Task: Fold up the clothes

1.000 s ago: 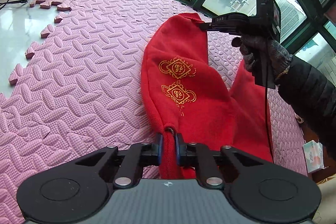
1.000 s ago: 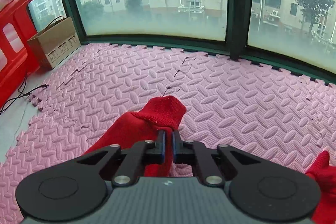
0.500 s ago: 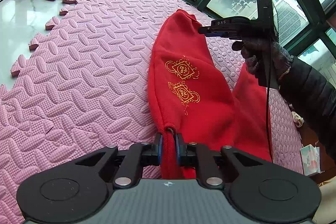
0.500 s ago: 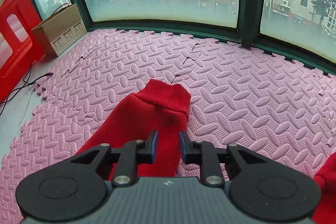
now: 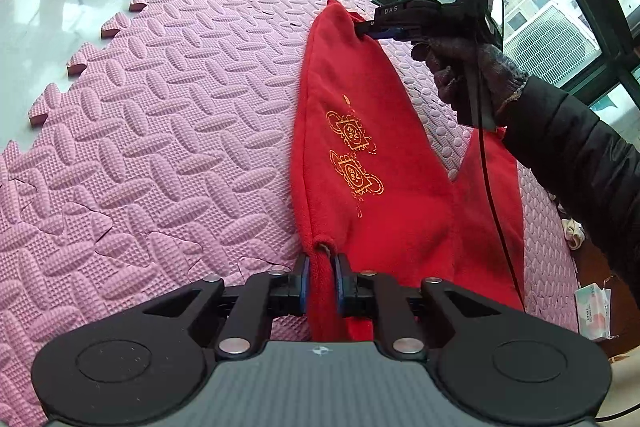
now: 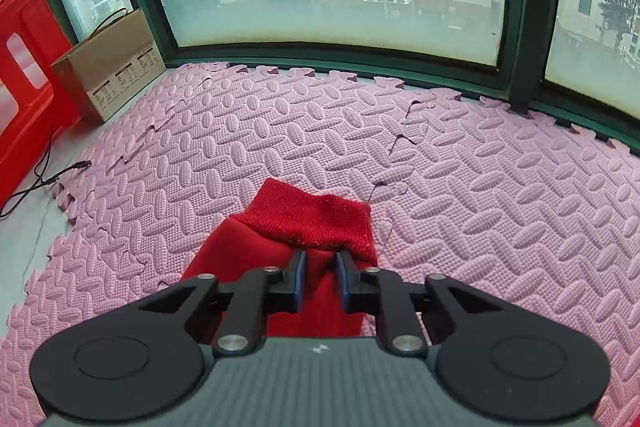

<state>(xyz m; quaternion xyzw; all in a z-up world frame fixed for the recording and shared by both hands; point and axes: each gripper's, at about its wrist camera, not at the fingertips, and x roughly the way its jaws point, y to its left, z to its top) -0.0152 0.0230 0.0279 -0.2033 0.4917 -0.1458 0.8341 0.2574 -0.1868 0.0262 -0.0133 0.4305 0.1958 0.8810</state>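
Red trousers (image 5: 360, 163) with gold emblems lie stretched on the pink foam mat (image 5: 160, 131). My left gripper (image 5: 320, 279) is shut on the waistband end, red cloth pinched between its pads. In the left wrist view my right gripper (image 5: 362, 27) reaches the far leg cuff. In the right wrist view my right gripper (image 6: 320, 275) has its jaws apart around the red ribbed cuff (image 6: 316, 223), which rests on the mat (image 6: 460, 187); the pads do not press the cloth.
A cardboard box (image 6: 112, 67) and a red plastic stool (image 6: 28, 67) stand at the far left by the window. A black cable (image 6: 44, 179) lies on the bare floor. A tissue pack (image 5: 594, 311) lies beside the mat's right edge.
My right gripper opened, released the leg cuff, and the cuff dropped flat on the mat. The left gripper kept its hold on the waistband.
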